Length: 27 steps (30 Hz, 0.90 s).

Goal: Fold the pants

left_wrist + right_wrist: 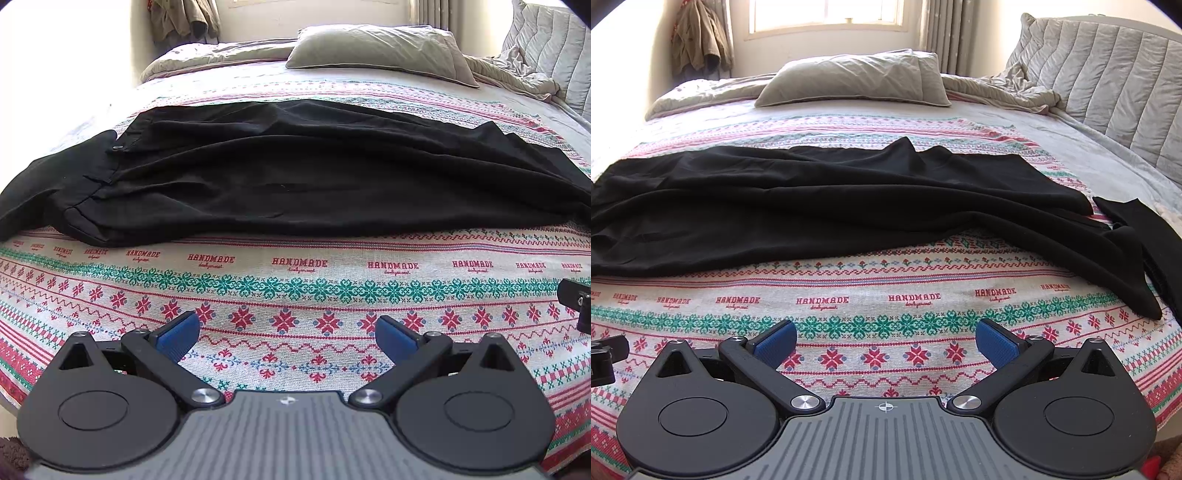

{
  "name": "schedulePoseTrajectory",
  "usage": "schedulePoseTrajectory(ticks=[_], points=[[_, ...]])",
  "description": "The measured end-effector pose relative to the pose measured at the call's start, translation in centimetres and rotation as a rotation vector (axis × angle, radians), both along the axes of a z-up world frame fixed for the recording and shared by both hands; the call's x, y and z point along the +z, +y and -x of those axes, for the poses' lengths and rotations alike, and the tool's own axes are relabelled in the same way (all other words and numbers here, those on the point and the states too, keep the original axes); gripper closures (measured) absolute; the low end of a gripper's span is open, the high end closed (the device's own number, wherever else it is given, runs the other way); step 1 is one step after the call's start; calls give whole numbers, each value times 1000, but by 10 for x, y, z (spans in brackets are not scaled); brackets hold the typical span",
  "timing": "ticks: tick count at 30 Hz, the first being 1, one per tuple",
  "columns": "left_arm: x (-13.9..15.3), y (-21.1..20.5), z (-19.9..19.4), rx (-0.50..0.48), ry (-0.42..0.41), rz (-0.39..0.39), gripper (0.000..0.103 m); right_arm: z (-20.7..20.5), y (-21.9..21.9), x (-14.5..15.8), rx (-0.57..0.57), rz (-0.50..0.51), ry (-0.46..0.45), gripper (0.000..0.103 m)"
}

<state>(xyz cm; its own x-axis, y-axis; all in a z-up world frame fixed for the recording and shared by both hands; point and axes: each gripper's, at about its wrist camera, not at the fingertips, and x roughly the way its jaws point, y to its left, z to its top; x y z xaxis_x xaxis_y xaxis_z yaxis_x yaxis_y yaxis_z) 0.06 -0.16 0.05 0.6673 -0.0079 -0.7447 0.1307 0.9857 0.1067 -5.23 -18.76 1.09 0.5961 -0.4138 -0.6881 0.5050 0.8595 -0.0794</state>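
pants [295, 173] across patterned blanket [295, 295], pillow [376, 48] beyond, tongs apart

pants [295, 177] running past the left and right edges of the left wrist view | other gripper [576, 302] poking in at the right edge, mostly cut off | hanging jacket [701, 40] sitting too far away to tell much

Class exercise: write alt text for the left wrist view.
Black pants lie spread sideways across a patterned bedspread, waistband to the left. The open left gripper hovers empty before them; a pillow lies beyond.
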Motion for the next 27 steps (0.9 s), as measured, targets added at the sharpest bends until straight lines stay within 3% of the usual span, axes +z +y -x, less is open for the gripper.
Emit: schedulePoseTrajectory(ticks=[27], points=[[-1,6,-2,13,-3,0,0,-2,0,-1,-2,0,6,0]])
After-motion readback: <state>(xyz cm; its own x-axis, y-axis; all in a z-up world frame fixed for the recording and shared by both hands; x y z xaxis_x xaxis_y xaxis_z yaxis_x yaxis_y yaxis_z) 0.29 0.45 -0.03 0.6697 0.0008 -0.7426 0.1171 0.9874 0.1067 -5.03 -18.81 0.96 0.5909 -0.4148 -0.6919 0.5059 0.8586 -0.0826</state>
